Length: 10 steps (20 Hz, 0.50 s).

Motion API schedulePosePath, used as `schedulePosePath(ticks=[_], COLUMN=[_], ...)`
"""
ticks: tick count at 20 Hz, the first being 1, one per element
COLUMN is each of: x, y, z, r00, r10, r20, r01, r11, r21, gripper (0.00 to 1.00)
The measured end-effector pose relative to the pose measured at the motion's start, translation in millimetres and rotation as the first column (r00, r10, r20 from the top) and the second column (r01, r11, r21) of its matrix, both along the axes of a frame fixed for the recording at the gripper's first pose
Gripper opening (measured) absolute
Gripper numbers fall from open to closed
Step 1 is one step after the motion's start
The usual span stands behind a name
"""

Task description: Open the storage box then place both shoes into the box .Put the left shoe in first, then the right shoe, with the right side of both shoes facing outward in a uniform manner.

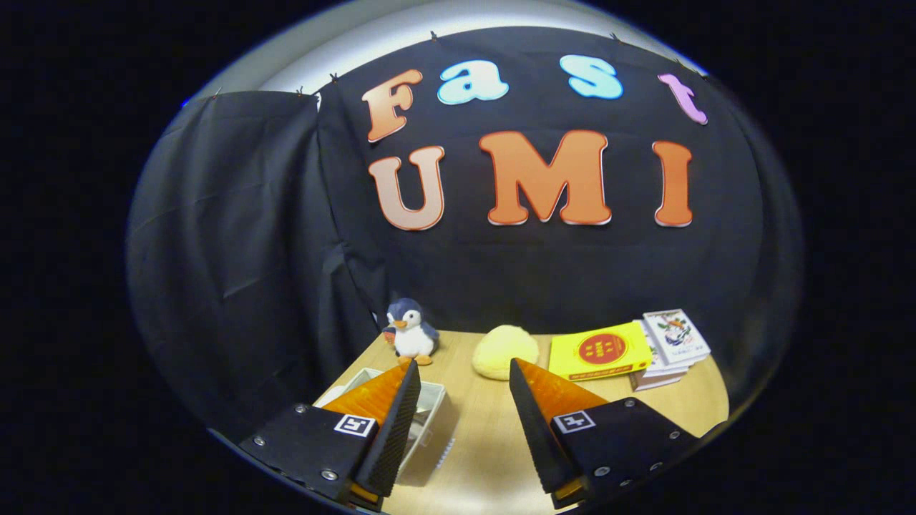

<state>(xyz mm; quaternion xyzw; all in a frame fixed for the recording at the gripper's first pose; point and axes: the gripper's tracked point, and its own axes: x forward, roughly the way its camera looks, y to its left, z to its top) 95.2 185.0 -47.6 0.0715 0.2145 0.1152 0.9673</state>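
- Gripper view: gripper held above a wooden table, its 2 fingers wide apart, nothing between them.
- Storage box: pale, near left, partly behind the left finger; long axis runs near to far; lid state cannot be told.
- Far left: penguin plush.
- Far centre: yellow plush.
- Far right: yellow book, red round emblem, writing unreadable; beside it a stack of booklets.
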Motion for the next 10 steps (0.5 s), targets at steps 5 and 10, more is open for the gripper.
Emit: schedulePosePath(ticks=[5, 10], x=[-13.2, -28.6], y=[-62.6, -132.3], z=[53.7, 69.5], r00=[0.979, 0.941], r10=[-0.061, -0.12], r20=[0.194, 0.315], r01=[0.066, 0.151], r11=[0.998, 0.985], r21=[-0.021, -0.078], gripper=[0.85, 0.87])
